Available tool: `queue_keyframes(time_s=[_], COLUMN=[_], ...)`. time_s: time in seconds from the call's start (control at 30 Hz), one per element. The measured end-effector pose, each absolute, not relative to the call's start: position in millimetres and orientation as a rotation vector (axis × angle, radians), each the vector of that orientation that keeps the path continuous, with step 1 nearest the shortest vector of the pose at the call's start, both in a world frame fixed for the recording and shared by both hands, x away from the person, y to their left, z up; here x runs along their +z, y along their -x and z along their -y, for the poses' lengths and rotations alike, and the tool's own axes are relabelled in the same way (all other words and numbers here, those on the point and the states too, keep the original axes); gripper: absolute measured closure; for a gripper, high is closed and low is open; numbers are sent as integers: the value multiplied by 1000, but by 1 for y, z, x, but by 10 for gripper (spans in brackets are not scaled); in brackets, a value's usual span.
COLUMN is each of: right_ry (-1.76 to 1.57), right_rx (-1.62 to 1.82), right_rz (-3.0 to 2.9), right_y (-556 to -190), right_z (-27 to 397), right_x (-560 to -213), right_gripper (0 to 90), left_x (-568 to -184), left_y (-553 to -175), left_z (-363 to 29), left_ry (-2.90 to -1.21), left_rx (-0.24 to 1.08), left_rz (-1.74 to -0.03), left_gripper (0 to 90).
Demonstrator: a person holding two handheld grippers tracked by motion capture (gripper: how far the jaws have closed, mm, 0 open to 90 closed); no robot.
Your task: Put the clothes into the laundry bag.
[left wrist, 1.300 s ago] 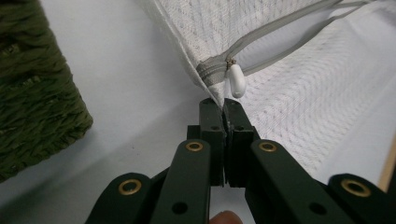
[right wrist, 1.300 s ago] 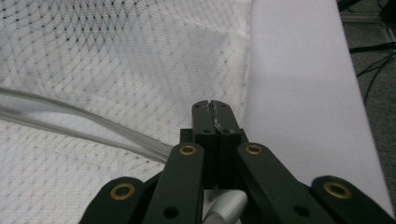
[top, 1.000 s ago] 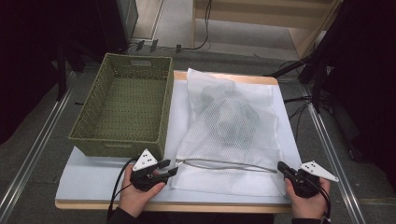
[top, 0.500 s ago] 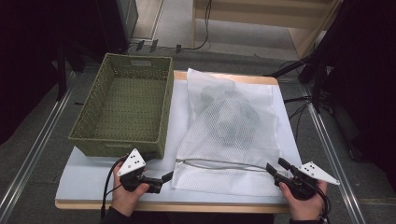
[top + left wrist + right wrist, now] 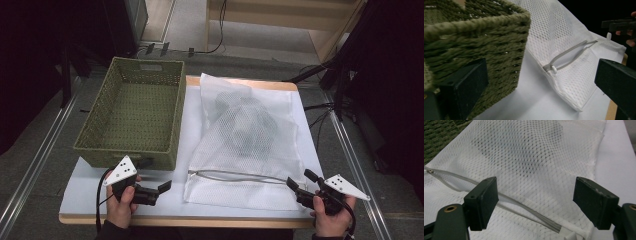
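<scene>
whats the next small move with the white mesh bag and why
Probably bring the right gripper forward to pinch the near right corner of the white mesh laundry bag. Both grippers' jaws have just been opening and now stand open with nothing between them; the left gripper is off to the bag's left. The bag lies flat, its grey zipper gaping, beside the green woven basket.

No readable writing, label, brand or number appears anywhere. The surfaces in all views carry none.
</scene>
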State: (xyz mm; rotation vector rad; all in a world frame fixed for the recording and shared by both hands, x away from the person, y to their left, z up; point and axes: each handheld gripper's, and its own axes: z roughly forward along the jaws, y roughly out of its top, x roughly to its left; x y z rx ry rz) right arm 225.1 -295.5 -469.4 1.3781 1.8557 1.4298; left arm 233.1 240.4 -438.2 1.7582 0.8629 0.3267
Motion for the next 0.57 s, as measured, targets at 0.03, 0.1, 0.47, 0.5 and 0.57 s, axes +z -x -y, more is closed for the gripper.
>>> queue_keyframes(time_s=[0.03, 0.1, 0.47, 0.5, 0.57], right_ry=[-1377, -1376, -1375, -1376, -1372], right_rx=[1428, 1422, 1420, 1420, 1428], right_rz=[-1851, -1846, -1855, -1854, -1852], right_y=[-225, -225, -226, -226, -226], right_z=[296, 297, 296, 296, 296], right_x=[-470, -470, -472, -472, -472], right_gripper=[206, 201, 216, 217, 224], left_x=[-438, -439, -441, -441, -441], left_y=[-234, -234, -236, -236, -235], left_z=[-242, -244, -244, -244, -244], left_ry=[-1763, -1759, -1763, -1767, -1761], left_rx=[330, 326, 316, 317, 323], left_rz=[-861, -873, -874, -872, -869], left_gripper=[0, 0, 0, 0, 0])
